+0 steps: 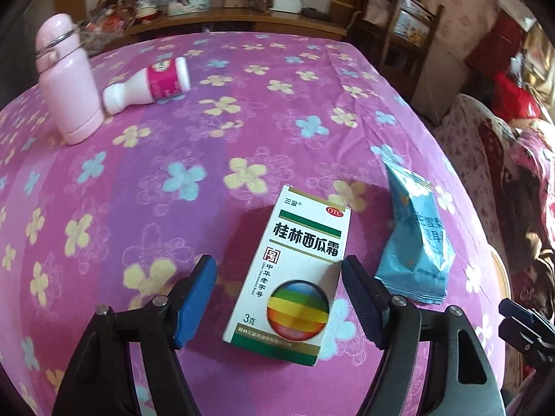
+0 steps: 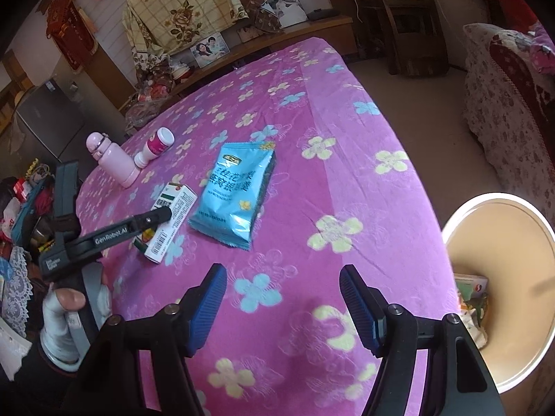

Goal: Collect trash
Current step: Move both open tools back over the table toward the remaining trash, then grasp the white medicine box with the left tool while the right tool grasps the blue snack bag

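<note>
Reaching over the worktop (image 1: 242,69) with its purple flowered cloth, the left gripper (image 1: 279,298) stands spread around the white medicine box (image 1: 295,277). One blue pad is just beside the box's right edge, the other pad is apart from its left side, so the box is not pinched yet. This box lies flat near the front edge of the worktop, and the blue snack packet (image 1: 416,239) lies just beside it on the right. Further back a pink flask (image 1: 67,83) stands upright, and a small white bottle (image 1: 149,85) with a pink label lies on its side next to it.

The right gripper (image 2: 282,308) is also spread and holds nothing; it hovers over bare cloth in front of the packet. A round bin (image 2: 499,277) is beside the worktop at the right, with some wrappers already inside.

I judge the step in hand is grasping the box. The next move calls for closing the pads squarely on its two long sides, then carrying it across to the bin.
</note>
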`<state>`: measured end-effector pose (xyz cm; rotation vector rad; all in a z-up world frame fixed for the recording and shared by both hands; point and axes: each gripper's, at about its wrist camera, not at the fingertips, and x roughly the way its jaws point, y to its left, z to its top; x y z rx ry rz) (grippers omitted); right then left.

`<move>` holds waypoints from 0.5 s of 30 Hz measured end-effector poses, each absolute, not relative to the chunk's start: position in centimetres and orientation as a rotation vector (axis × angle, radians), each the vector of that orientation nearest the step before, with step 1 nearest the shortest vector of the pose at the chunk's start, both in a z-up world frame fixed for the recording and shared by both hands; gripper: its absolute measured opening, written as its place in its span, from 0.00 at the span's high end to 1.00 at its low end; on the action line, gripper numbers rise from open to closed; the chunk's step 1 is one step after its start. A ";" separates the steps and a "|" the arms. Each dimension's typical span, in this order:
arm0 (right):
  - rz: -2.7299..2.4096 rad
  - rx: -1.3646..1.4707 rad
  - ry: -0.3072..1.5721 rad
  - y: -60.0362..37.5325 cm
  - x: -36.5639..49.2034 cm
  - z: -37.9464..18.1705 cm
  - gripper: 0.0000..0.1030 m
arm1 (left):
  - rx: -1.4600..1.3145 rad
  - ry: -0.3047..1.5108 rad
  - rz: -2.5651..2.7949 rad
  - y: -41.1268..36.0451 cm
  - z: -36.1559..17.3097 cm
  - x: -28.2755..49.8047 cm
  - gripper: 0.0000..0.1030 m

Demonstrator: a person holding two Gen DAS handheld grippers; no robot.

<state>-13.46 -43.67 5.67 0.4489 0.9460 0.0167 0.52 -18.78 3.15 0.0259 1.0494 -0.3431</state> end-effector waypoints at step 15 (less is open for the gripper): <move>-0.109 0.370 0.965 -36.7 -2.3 3.9 0.26 | -0.028 1.064 -0.248 -11.9 3.3 -1.9 0.36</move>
